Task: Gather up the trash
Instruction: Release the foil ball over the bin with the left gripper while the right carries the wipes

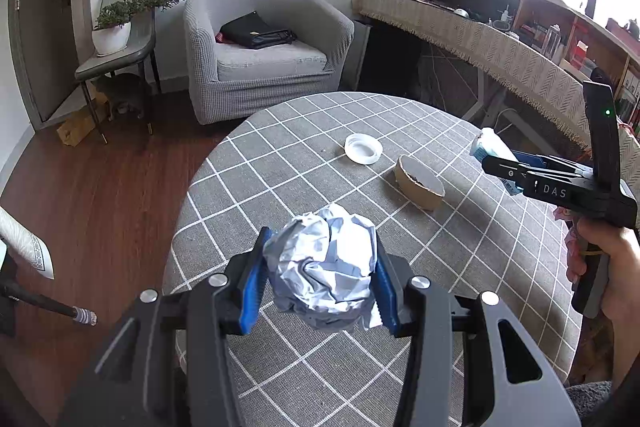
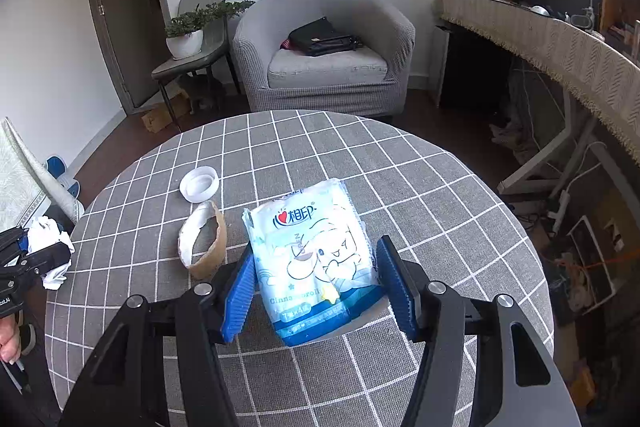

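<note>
My left gripper [image 1: 320,267] is shut on a crumpled white paper ball [image 1: 326,271] and holds it above the near left part of the round checked table [image 1: 280,163]. My right gripper [image 2: 316,287] is shut on a blue and white tissue pack [image 2: 316,259], held over the table; both also show in the left wrist view, the pack [image 1: 490,147] at the right. In the right wrist view the paper ball [image 2: 48,251] shows at the left edge in the left gripper. A brown cardboard ring [image 1: 420,187] [image 2: 202,239] and a white plastic lid [image 1: 363,148] [image 2: 199,183] lie on the table.
A grey armchair [image 1: 264,51] with a black bag stands beyond the table. A chair with a potted plant [image 1: 116,27] is at the left. A long cloth-covered desk [image 1: 500,43] runs along the right. A white bag [image 2: 24,179] stands on the floor at the left.
</note>
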